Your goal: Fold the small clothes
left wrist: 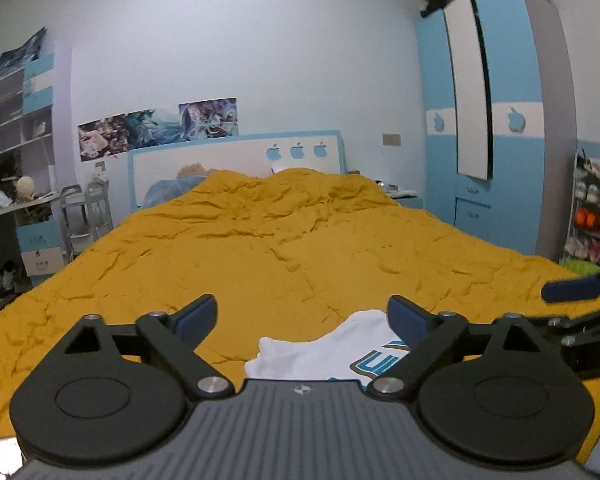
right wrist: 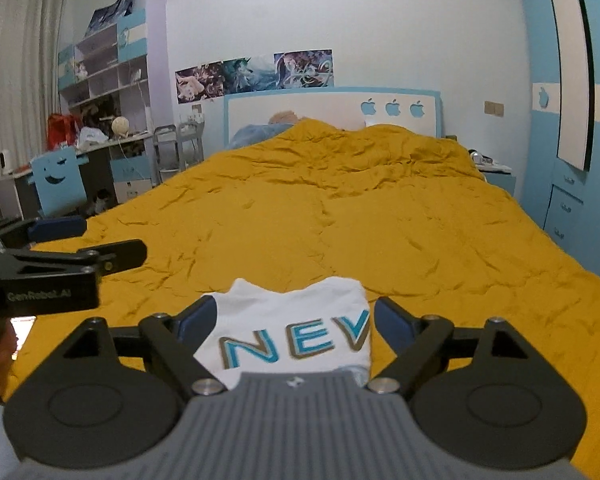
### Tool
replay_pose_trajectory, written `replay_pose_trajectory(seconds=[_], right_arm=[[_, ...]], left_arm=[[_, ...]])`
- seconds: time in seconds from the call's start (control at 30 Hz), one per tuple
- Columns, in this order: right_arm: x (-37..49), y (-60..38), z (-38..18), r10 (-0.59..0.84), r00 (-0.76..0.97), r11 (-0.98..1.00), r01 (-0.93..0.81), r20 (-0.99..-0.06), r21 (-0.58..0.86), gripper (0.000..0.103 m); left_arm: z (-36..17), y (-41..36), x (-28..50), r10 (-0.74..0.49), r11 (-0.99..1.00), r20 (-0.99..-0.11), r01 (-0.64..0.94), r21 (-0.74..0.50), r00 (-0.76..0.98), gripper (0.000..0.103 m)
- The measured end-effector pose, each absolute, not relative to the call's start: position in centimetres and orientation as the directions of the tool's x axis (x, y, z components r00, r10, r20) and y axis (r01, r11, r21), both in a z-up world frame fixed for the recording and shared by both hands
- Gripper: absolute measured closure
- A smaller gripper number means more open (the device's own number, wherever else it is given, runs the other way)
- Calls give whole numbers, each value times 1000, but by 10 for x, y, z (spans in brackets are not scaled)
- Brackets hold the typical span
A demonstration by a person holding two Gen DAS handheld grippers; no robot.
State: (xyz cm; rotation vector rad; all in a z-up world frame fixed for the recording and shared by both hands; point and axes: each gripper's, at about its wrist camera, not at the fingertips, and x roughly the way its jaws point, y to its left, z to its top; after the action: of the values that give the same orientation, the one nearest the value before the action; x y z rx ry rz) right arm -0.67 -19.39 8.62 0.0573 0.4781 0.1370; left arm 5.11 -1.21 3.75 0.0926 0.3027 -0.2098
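A folded white T-shirt [right wrist: 296, 328] with blue letters lies flat on the mustard bedspread [right wrist: 340, 216] near its front edge. My right gripper [right wrist: 294, 320] hangs above it, open, with nothing between the blue pads. In the left wrist view the same white T-shirt [left wrist: 332, 350] shows low and right of centre, partly hidden by the gripper body. My left gripper [left wrist: 302, 316] is open and empty above the bedspread [left wrist: 284, 240]. The right gripper's finger [left wrist: 572, 290] juts in from the right; the left gripper's fingers [right wrist: 60, 228] reach in at the right view's left edge.
A white and blue headboard [right wrist: 332, 114] stands at the far end of the bed. A blue wardrobe [left wrist: 488, 120] rises on the right. A desk with a blue chair [right wrist: 58, 184] and cluttered shelves [right wrist: 104, 76] lines the left wall. A shoe rack [left wrist: 596, 216] stands far right.
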Motion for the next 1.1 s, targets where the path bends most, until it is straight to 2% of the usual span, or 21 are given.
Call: replay_pose_trajectory(seconds=[0.13,0.33,0.5,0.67,0.83,1.1], right_arm=[[-30,-188,78,140,876,989,-102,-461,107,21],[-51,-182,59,99,859,994,-60,-502,94,21],[-59,-179,39,77,830,995,-30,-552,93,21],[-64,-161,18,87,788,996,-60,-609,65,21],[-62,-151,0,76,763,997,-76,-642,27,21],[-55,-162,-12,39,742,999,-8,-670,49,21]], left_arm=[[34,-11,43,-188,975,-322,215,50,928,0],[19,-7,41,-166,981,-417,193,23,894,0],[4,-7,33,-126,988,-454,154,25,882,0],[-16,-7,32,-64,996,-552,89,19,832,0],[-29,-7,25,-49,996,-588,80,27,807,0],[-41,-7,23,-42,997,-642,77,26,766,0]])
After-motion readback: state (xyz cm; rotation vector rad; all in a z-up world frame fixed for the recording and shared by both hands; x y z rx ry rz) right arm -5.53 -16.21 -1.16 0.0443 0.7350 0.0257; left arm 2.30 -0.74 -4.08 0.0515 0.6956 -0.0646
